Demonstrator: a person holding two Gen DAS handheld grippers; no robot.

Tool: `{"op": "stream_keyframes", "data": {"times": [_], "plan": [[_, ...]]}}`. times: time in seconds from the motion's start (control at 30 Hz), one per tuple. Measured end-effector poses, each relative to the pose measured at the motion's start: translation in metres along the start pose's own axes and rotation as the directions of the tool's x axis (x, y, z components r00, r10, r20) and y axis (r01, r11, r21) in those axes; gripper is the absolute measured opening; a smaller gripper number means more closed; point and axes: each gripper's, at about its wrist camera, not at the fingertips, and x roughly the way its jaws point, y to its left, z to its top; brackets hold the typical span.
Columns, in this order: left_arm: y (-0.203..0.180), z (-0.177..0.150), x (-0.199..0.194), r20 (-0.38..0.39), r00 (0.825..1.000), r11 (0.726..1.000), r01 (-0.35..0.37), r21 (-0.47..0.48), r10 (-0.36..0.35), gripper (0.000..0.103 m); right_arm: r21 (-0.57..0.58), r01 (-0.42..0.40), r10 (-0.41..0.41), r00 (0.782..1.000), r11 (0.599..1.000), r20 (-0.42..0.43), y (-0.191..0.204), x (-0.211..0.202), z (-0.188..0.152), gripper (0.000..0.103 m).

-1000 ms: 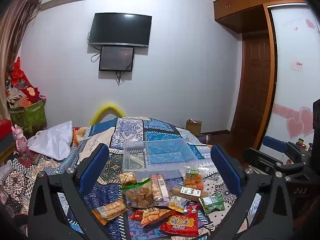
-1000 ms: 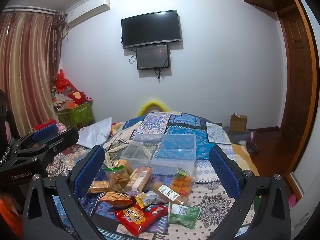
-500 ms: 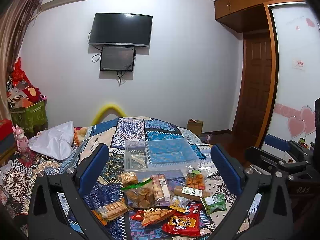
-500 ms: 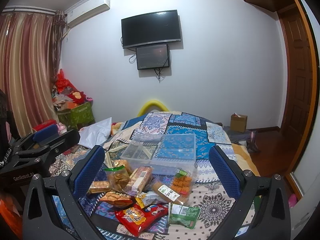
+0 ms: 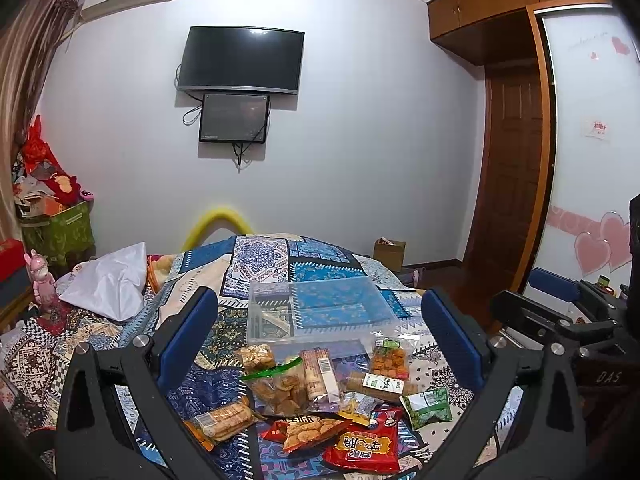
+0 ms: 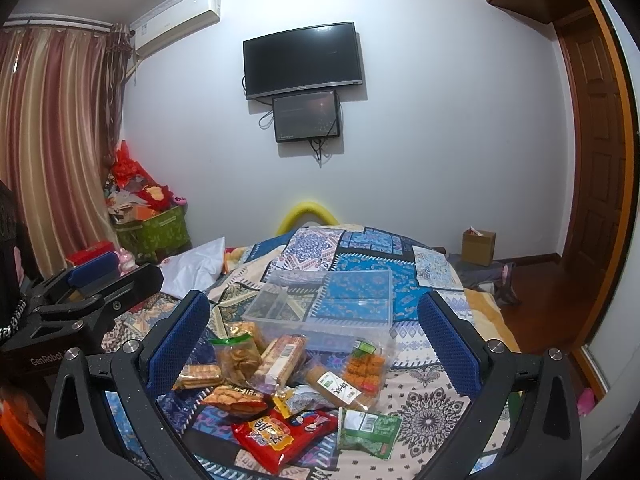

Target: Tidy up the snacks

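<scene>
While both pairs of fingers stand spread wide with nothing between them, the left gripper (image 5: 320, 336) and right gripper (image 6: 314, 332) hover above a patterned bed (image 6: 428, 416). The heap of snack packets (image 5: 320, 396) lies just below and between the left fingers, on the bedspread. A clear plastic box (image 5: 316, 312) sits just beyond the heap, framed between the fingertips. In the right wrist view a red packet (image 6: 280, 436) lies nearest, a green packet (image 6: 368, 428) just beside it towards the right finger.
</scene>
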Motion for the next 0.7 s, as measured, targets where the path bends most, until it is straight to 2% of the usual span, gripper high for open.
{"op": "stream_keyframes", "data": {"times": [0.7], "plan": [[-0.0016, 0.002, -0.0001, 0.001, 1.0, 1.0, 0.003, -0.002, -0.003, 0.103, 0.005, -0.004, 0.004, 1.0, 1.0, 0.005, 0.0007, -0.0027, 0.0023, 0.103]]}}
